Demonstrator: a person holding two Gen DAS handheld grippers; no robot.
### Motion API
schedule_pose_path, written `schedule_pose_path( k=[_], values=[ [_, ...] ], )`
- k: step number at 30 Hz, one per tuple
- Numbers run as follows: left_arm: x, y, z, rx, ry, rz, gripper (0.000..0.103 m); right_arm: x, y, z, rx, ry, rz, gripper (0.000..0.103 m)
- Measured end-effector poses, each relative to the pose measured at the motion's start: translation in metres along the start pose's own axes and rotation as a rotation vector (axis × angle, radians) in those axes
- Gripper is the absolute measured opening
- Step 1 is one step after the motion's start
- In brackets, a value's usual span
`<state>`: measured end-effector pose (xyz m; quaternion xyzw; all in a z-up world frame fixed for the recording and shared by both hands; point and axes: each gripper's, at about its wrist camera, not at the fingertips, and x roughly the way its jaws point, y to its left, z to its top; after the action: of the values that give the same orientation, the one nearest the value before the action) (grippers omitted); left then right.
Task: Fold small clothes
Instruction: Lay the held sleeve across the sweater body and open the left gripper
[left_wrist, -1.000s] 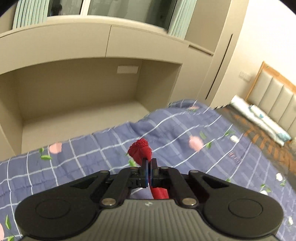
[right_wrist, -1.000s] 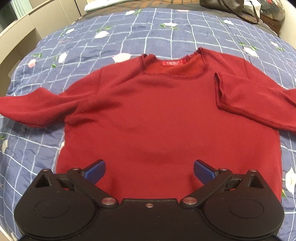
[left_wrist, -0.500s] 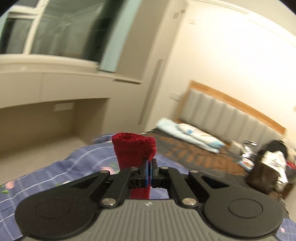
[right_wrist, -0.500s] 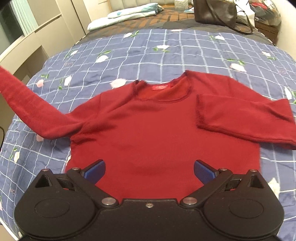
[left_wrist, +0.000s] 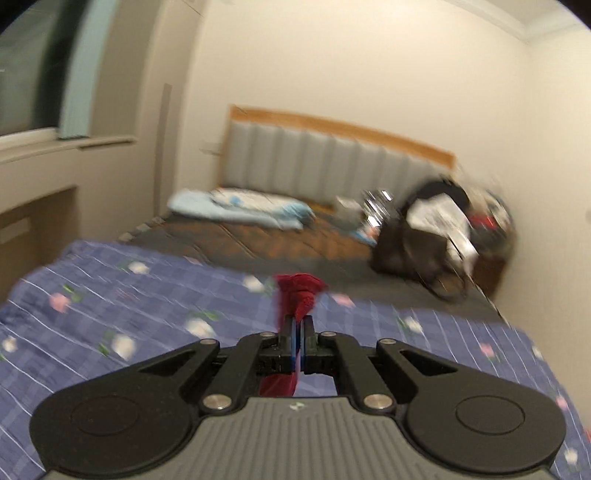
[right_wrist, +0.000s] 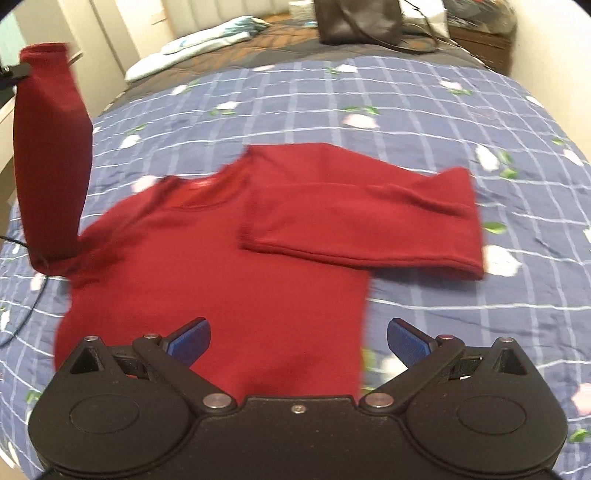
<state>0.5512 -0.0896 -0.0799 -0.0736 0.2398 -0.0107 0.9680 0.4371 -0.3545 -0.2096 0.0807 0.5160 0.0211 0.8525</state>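
A red long-sleeved sweater (right_wrist: 221, 273) lies flat on the blue checked bedspread (right_wrist: 424, 110), neck away from me. Its right sleeve (right_wrist: 354, 218) is folded across the chest and sticks out past the body's right edge. The left sleeve (right_wrist: 51, 155) is lifted nearly upright at the far left, its cuff pinched by my left gripper, whose fingertip barely shows at the frame edge. In the left wrist view my left gripper (left_wrist: 298, 328) is shut on that red cuff (left_wrist: 299, 291). My right gripper (right_wrist: 297, 338) hovers open over the sweater's hem with nothing between its blue pads.
A padded headboard (left_wrist: 332, 162) stands against the far wall, with a pale folded blanket (left_wrist: 240, 210) on a brown mat. A dark bag (right_wrist: 358, 22) and clutter sit at the far right. A beige built-in cabinet (left_wrist: 33, 206) runs along the left. A thin cable (right_wrist: 26, 314) crosses the bedspread at left.
My left gripper has raised the left sleeve from the bedspread to nearly upright and swung round toward the headboard. The right gripper's view has shifted right and back; it stays open.
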Motion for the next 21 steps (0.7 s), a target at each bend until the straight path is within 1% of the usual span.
schedule_pose_path(
  k=[4,6,9,13,17,18,20,21],
  values=[
    [0.015,-0.053,-0.044,0.057,0.109,-0.044,0.000,0.000,-0.039,-0.005,0.030,0.011,-0.028,0.102],
    [0.009,-0.067,-0.073,0.081,0.159,-0.066,0.000,0.002,-0.055,-0.007,0.046,0.018,-0.042,0.102],
    [0.014,-0.086,-0.104,0.118,0.253,-0.097,0.001,0.003,-0.074,-0.011,0.067,0.025,-0.053,0.102],
    [0.017,-0.092,-0.137,0.139,0.354,-0.120,0.001,0.007,-0.087,-0.012,0.083,0.035,-0.054,0.102],
    [0.024,-0.085,-0.154,0.137,0.426,-0.129,0.002,0.012,-0.088,-0.010,0.086,0.041,-0.043,0.102],
    [0.024,-0.083,-0.156,0.130,0.448,-0.131,0.004,0.013,-0.087,-0.009,0.088,0.043,-0.039,0.102],
    [0.024,-0.081,-0.161,0.110,0.487,-0.142,0.011,0.016,-0.086,-0.007,0.085,0.046,-0.031,0.102],
    [0.021,-0.079,-0.163,0.105,0.497,-0.151,0.021,0.017,-0.085,-0.006,0.083,0.047,-0.028,0.102]
  ],
)
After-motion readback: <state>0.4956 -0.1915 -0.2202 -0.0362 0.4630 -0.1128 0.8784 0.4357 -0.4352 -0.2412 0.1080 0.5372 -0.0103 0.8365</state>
